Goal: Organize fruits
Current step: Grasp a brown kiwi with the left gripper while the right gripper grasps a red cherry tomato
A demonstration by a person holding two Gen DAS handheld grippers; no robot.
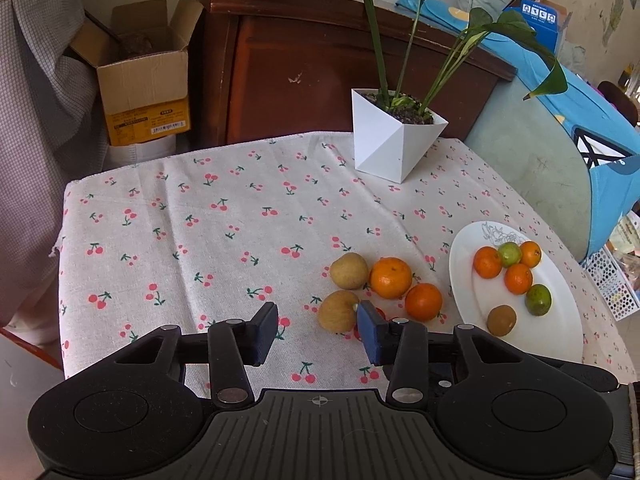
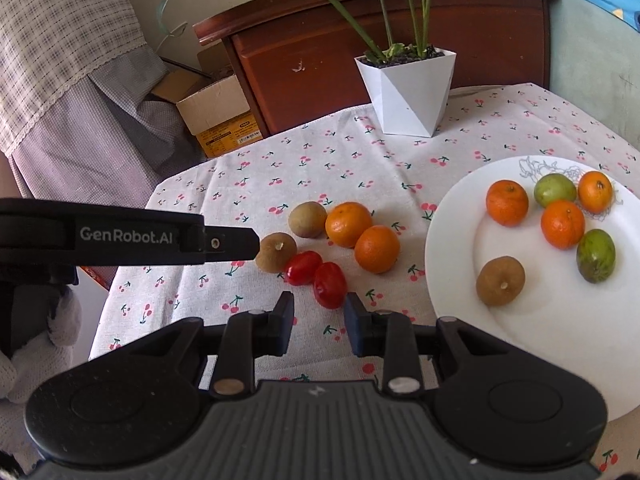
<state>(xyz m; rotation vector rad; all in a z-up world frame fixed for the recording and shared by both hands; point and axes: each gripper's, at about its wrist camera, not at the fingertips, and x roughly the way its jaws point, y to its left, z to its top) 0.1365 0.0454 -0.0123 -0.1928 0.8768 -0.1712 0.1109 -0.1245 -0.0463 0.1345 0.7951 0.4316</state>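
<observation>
left gripper (image 1: 318,330) parted, empty, right gripper (image 2: 318,324) likewise

My left hand-held gripper (image 1: 317,330) hangs over the table (image 1: 200,220), jaws apart around nothing, its right finger beside a brown fruit (image 1: 338,311) near two oranges (image 1: 391,278).

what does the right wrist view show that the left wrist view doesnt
Only the right wrist view: two red tomatoes on the cloth, the left gripper from the side, and a white glove. Only the left wrist view: a blue box behind the plant. Both: the white plate of fruit, loose oranges, and the plant pot.
</observation>
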